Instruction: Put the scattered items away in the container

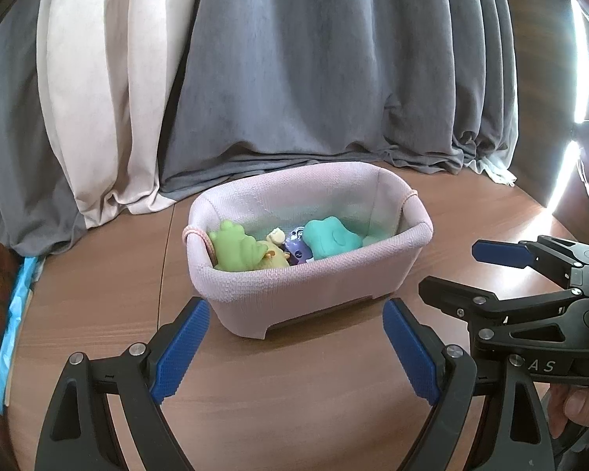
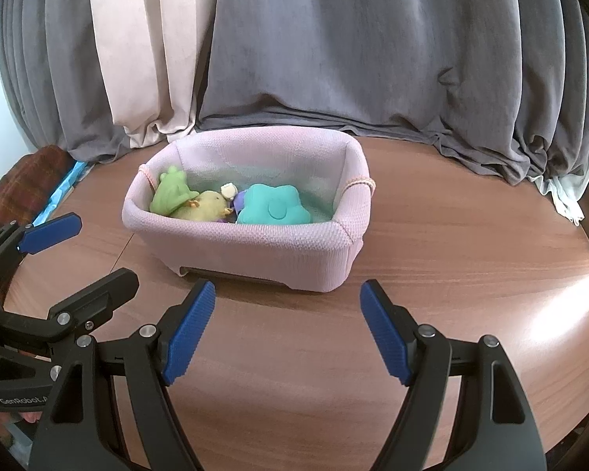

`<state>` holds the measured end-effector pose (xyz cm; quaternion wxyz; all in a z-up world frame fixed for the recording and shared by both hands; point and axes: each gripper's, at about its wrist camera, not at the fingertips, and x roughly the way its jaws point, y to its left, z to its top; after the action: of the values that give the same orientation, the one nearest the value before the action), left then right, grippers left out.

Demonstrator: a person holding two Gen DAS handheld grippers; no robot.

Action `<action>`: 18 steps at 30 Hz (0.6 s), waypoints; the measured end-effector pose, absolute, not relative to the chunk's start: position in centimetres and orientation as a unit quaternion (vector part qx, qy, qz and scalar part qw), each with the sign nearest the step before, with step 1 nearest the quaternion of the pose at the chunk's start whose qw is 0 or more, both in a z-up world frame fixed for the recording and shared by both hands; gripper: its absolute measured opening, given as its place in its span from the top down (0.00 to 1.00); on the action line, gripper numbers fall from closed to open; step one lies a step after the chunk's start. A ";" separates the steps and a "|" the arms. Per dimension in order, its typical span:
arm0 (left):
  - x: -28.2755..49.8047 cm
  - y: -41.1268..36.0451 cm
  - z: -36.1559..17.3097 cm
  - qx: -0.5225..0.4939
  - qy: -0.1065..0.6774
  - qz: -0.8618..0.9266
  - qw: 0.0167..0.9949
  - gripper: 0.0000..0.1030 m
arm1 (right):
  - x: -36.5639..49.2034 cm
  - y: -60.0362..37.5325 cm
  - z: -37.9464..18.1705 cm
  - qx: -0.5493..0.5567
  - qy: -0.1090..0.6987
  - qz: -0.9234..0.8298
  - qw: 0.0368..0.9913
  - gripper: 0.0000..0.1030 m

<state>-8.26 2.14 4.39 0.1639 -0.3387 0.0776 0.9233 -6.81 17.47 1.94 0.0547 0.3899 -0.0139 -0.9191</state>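
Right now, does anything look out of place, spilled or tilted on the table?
Nothing stands out. The pink basket stands level on the table, and the toys, such as the teal toy and green frog, lie inside it. No loose item shows outside.

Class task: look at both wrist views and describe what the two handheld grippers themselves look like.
Both the left gripper and the right gripper have matte black, triangular-cutout arms joined by silver rivets. Their jaws carry ribbed blue pads. White lettering marks each black body. No cables or sleeves show.
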 end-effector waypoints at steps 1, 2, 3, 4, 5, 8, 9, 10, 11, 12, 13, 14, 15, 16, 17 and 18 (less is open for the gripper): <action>-8.2 2.2 4.3 -0.339 0.078 0.923 0.164 0.15 | -6.8 17.5 1.9 0.390 -0.015 -0.919 0.054 0.28; -8.1 2.2 4.3 -0.339 0.078 0.923 0.164 0.15 | -6.7 17.5 1.9 0.390 -0.015 -0.919 0.054 0.28; -8.0 2.2 4.3 -0.339 0.078 0.923 0.164 0.15 | -6.6 17.6 1.8 0.391 -0.016 -0.919 0.054 0.28; -8.0 2.2 4.3 -0.339 0.078 0.923 0.164 0.15 | -6.6 17.6 1.8 0.391 -0.017 -0.919 0.054 0.28; -7.9 2.2 4.2 -0.339 0.078 0.923 0.163 0.15 | -6.5 17.6 1.8 0.391 -0.017 -0.919 0.054 0.28; -7.6 2.2 4.1 -0.340 0.078 0.923 0.163 0.15 | -6.4 17.6 1.7 0.391 -0.017 -0.919 0.054 0.28; -7.6 2.1 4.1 -0.341 0.078 0.923 0.162 0.15 | -6.4 17.6 1.7 0.391 -0.017 -0.918 0.054 0.28; -7.4 2.1 4.0 -0.341 0.078 0.922 0.162 0.15 | -6.3 17.6 1.6 0.392 -0.016 -0.918 0.054 0.28; -7.4 2.1 4.0 -0.342 0.078 0.922 0.162 0.15 | -6.1 17.6 1.5 0.392 -0.016 -0.918 0.054 0.28; -7.4 2.1 4.0 -0.342 0.078 0.922 0.162 0.15 | -6.0 17.6 1.5 0.392 -0.016 -0.918 0.054 0.28; -7.3 2.1 4.0 -0.342 0.077 0.922 0.162 0.15 | -5.9 17.6 1.4 0.392 -0.016 -0.918 0.055 0.28; -7.2 2.1 3.9 -0.342 0.077 0.922 0.162 0.15 | -5.9 17.6 1.4 0.392 -0.016 -0.918 0.054 0.28; -7.2 2.1 3.9 -0.342 0.077 0.922 0.162 0.15 | -5.9 17.6 1.4 0.392 -0.017 -0.918 0.054 0.28; -7.2 2.1 3.9 -0.342 0.077 0.922 0.162 0.15 | -5.8 17.6 1.4 0.392 -0.017 -0.918 0.054 0.28; -7.2 2.1 3.9 -0.342 0.078 0.922 0.163 0.15 | -5.6 17.6 1.3 0.392 -0.017 -0.918 0.054 0.28; -7.1 2.1 3.9 -0.342 0.078 0.922 0.163 0.15 | -5.5 17.6 1.3 0.392 -0.017 -0.918 0.054 0.28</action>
<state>-7.06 2.09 3.85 0.1627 -0.3416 0.0779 0.9224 -5.52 17.64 1.33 0.0536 0.3916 -0.0174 -0.9184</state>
